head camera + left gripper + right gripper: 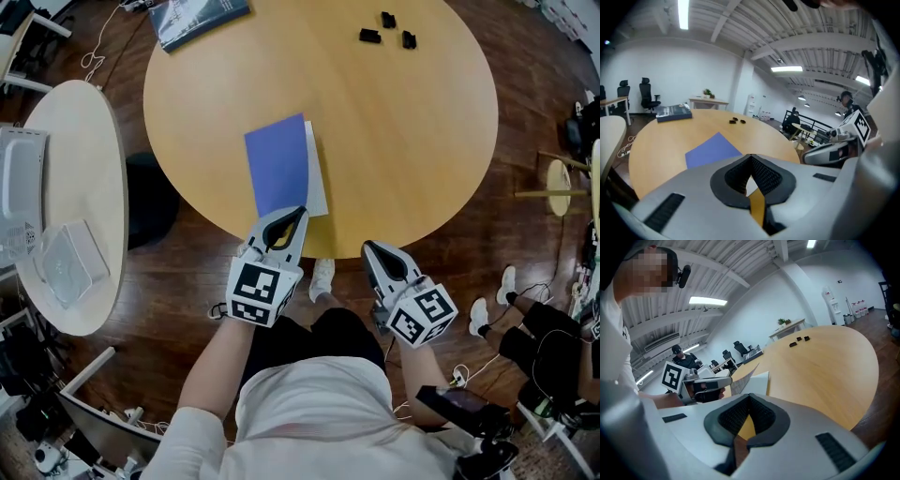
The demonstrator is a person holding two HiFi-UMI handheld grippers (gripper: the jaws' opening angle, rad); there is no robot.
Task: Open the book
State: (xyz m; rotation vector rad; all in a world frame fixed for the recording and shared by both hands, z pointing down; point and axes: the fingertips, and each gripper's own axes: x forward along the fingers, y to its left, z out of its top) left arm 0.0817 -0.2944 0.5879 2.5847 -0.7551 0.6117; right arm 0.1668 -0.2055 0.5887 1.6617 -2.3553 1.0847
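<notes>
One edge pinched: cover-lift step.
L hand-held gripper (300,214) clenched on book (317,176) cover (278,164); R hand-held gripper (368,247) clenched, empty. Nxt: swing cover over.

You are pinching the near edge of the blue book (278,164) with the fingers of your left gripper (299,214), and white pages are showing along the book's right side. Your right gripper (368,247) is hovering, fingers together, just off the near rim of the round worktop (412,141). Three small black pieces (385,31) are lying at its far side.
</notes>
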